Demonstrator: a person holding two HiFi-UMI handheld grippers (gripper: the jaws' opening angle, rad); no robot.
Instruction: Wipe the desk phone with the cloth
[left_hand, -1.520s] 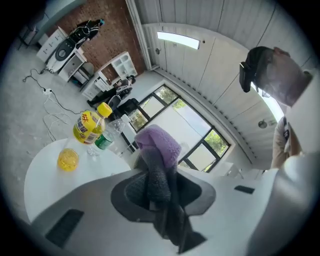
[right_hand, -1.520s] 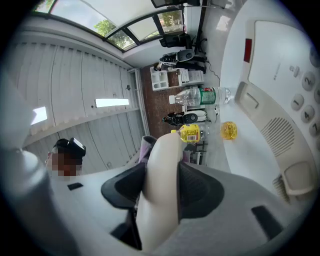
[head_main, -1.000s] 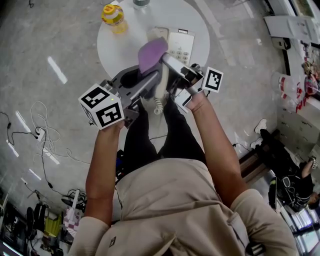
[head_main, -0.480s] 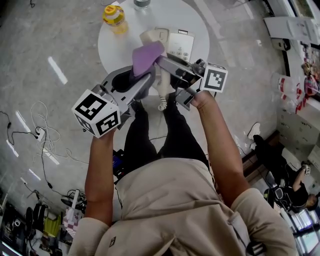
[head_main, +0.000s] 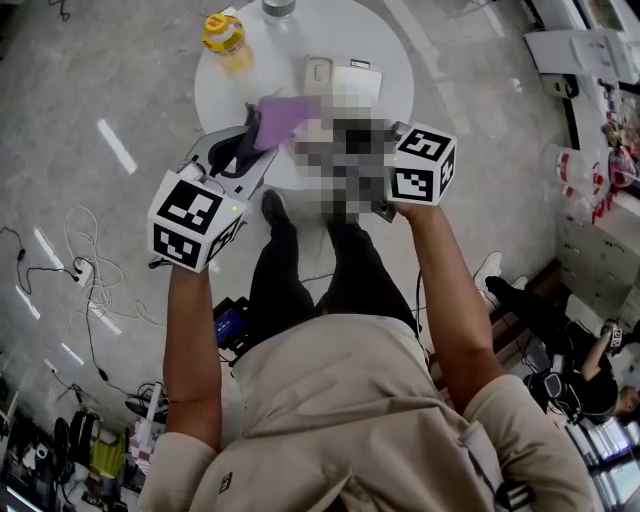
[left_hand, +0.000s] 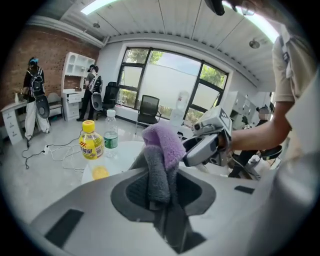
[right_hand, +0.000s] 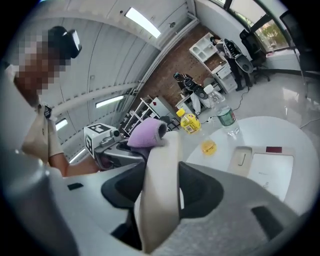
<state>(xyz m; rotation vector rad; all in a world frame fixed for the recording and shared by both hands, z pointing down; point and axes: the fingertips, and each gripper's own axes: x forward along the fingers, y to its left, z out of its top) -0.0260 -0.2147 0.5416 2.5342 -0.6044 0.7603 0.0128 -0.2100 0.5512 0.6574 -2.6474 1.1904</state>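
Observation:
My left gripper (left_hand: 161, 192) is shut on a purple and grey cloth (left_hand: 162, 150), which bunches up above the jaws. My right gripper (right_hand: 159, 200) is shut on the phone's cream handset (right_hand: 161, 185), held up off the table. The cloth (right_hand: 145, 133) meets the far end of the handset. The phone base (right_hand: 267, 167), white with an empty cradle, lies on the round white table (head_main: 225, 95). In the head view the cloth (head_main: 282, 117) hangs over the table's near edge; a mosaic patch hides the handset and the right jaws there.
A yellow drink bottle (head_main: 225, 35) and a clear water bottle (left_hand: 110, 134) stand at the table's far left. A yellow cap (right_hand: 208, 147) lies near them. Cables trail on the floor at the left (head_main: 80, 280). Other people stand by shelves at the back (left_hand: 35, 95).
Both grippers have rolled and shifted up toward the table. The cloth has moved left along the handset. The marker cubes show different faces now.

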